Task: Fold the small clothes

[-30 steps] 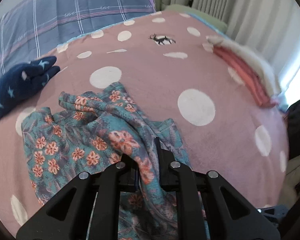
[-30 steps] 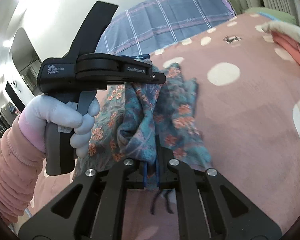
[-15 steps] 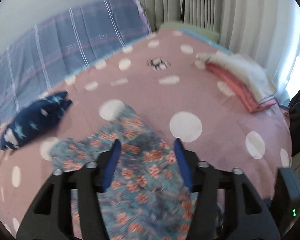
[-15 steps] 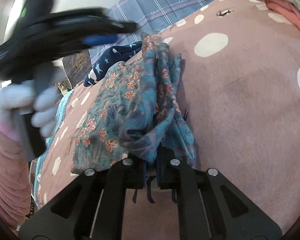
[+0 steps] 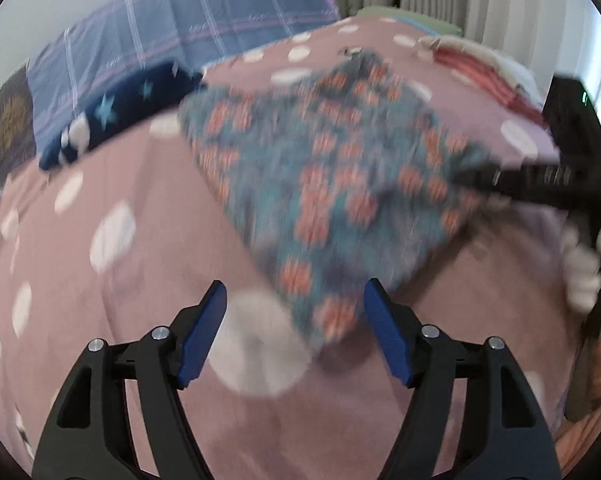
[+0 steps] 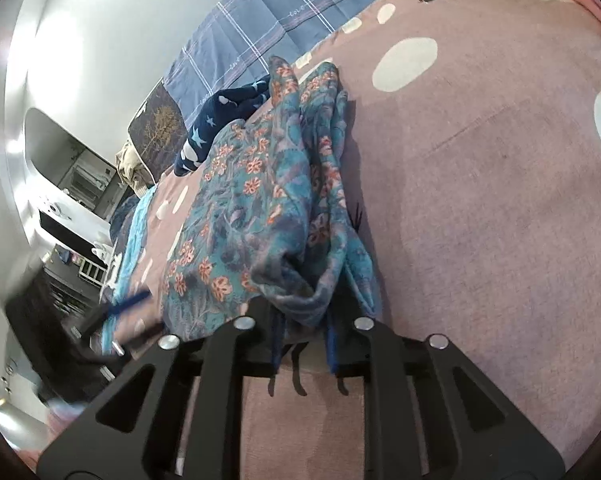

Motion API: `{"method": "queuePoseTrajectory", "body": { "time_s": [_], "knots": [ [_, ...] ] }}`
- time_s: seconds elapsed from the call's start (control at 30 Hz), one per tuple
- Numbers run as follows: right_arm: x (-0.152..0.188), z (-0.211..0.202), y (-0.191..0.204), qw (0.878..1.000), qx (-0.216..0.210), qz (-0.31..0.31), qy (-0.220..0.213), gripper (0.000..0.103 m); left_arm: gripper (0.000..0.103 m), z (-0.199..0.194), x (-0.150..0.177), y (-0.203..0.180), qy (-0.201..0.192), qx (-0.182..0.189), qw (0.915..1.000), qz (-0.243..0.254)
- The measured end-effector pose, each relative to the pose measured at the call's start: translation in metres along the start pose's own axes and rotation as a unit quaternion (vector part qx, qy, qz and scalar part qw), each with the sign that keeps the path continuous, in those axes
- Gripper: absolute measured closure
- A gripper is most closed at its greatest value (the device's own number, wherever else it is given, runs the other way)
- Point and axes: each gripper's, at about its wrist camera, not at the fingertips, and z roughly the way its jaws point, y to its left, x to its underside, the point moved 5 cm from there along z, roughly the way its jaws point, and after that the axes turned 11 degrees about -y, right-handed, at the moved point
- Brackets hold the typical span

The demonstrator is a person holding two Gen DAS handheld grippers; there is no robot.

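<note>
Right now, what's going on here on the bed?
A person with a gripper in each hand is folding a floral garment on the pink dotted blanket. The right gripper is clamped on a bunched edge of it. The left gripper is open, holding nothing, above the garment's near corner. A navy star-print garment lies farther back.

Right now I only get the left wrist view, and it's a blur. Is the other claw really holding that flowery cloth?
Observer: Yes. In the right wrist view the right gripper is shut on a bunched edge of the floral garment.
Operator: Is the cloth flat or crumpled there?
Observer: Crumpled. It runs away from the jaws in long folded ridges across the pink dotted blanket.
Operator: Anything dangling?
Observer: Dark strings hang just below the pinched edge.
</note>
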Motion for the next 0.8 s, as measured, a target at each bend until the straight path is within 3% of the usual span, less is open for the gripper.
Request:
{"method": "queuePoseTrajectory", "body": {
  "time_s": [0.1,0.37,0.43,0.5,0.67,0.73,0.8],
  "knots": [
    [-0.005,-0.003,-0.005,1.0,0.002,0.015,-0.005,0.09,0.031,0.004,0.016,0.005,0.004,-0.002,0.9998,-0.021],
    [-0.005,-0.016,-0.017,0.999,0.036,0.028,-0.006,0.089,0.031,-0.001,0.017,0.008,-0.013,0.007,0.9993,-0.036],
    [-0.006,-0.023,-0.013,0.998,0.062,0.017,-0.013,0.076,0.031,-0.006,0.014,0.01,-0.022,0.012,0.9986,-0.047],
    [-0.013,-0.029,-0.001,0.997,0.07,-0.006,-0.032,0.075,0.032,-0.014,0.004,0.014,-0.044,0.024,0.9966,-0.065],
    [-0.025,-0.03,0.047,0.993,0.023,-0.086,-0.073,0.078,0.054,-0.018,-0.028,0.006,-0.09,0.043,0.9934,-0.056],
    [-0.021,-0.018,0.06,0.992,-0.002,-0.112,-0.064,0.08,0.056,-0.005,-0.028,-0.001,-0.08,0.049,0.9946,-0.045],
    [-0.016,-0.002,0.046,0.992,0.033,-0.113,-0.038,0.08,0.056,0.018,-0.016,-0.005,-0.044,0.044,0.9972,-0.042]
  ]
}}
